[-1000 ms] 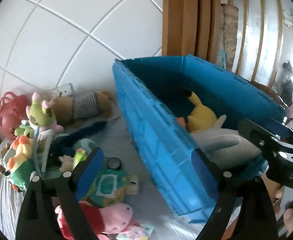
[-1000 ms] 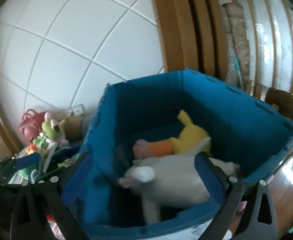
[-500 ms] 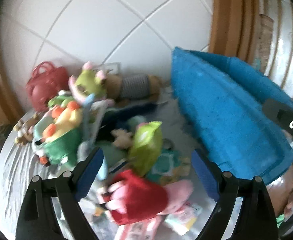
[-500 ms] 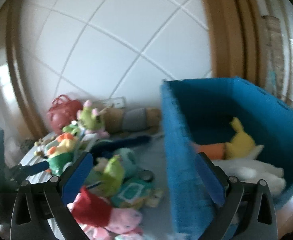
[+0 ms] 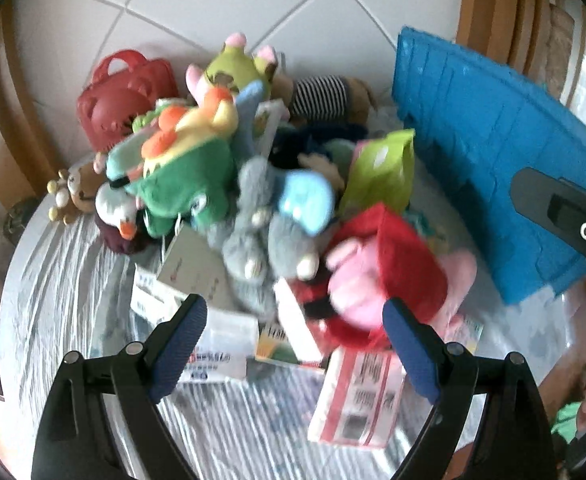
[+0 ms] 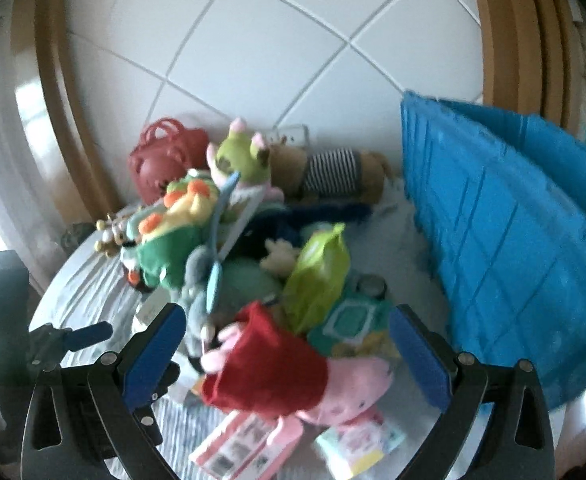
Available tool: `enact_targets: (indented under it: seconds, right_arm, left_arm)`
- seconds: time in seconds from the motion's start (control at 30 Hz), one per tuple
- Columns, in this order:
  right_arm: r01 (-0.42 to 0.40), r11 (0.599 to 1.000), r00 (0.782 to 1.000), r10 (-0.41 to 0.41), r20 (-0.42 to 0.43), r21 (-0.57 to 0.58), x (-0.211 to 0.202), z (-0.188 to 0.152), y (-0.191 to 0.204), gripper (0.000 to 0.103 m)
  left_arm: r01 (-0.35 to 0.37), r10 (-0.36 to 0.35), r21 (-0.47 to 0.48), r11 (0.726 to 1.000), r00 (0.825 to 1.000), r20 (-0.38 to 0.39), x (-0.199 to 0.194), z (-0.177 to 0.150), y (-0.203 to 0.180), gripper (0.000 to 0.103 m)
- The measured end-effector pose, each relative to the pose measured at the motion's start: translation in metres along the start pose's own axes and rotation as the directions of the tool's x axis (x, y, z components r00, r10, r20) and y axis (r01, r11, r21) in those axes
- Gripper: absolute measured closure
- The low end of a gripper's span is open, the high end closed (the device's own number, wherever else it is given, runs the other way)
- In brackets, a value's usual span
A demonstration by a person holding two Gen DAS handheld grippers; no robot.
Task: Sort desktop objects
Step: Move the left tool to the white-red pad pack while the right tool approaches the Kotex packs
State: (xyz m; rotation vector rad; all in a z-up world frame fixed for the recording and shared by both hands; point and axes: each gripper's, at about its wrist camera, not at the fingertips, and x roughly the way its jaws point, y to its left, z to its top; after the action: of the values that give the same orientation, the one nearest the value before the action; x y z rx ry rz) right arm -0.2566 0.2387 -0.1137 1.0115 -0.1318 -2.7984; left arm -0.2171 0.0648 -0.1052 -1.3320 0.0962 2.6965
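We see both the left gripper (image 5: pixel 293 334) and right gripper (image 6: pixel 287 338) with jaws wide, empty, over the soft plush heap (image 5: pixel 229 168) mid-table; flat cardboard packs (image 5: pixel 357 396) at near edge, ribbed blue crate (image 5: pixel 489 152) at right edge.

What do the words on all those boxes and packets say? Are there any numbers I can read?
None of it can be read; the pictures are too blurred.
Red and white box: dark print and what looks like a barcode, unreadable.
White box: red and blue marks, unreadable.
White card: a small red mark, unreadable.
Pink leaflet: little pictures, no clear words.
Green packet: no print to be made out.
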Motion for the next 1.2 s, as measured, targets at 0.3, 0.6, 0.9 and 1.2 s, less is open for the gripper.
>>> enact_targets:
  seconds: [0.3,0.6,0.9,1.2]
  right_arm:
    - [0.11,0.99,0.988,-0.1,-0.117,0.085,0.008,-0.066,-0.003,0.0]
    - [0.131,0.984,0.96,-0.095,-0.264,0.124,0.029,-0.125,-0.047,0.0]
    - [0.129,0.984,0.937,-0.08,-0.341,0.123,0.058,-0.153,-0.077,0.0]
    - [0.129,0.98,0.921,-0.06,-0.385,0.155,0.087,-0.167,-0.092,0.0]
  left_arm:
    - [0.089,-0.078,0.088,0.992,0.988,-0.13,0.033,-0.052,-0.011,0.013]
    - [0.077,-0.051,0.09,0.993,0.964,-0.262,0.069,-0.097,-0.044,0.013]
    - [0.074,-0.056,0.05,0.996,0.954,-0.296,0.092,-0.11,-0.059,0.013]
    - [0.053,-0.021,0.097,0.994,0.954,-0.299,0.11,-0.11,-0.081,0.008]
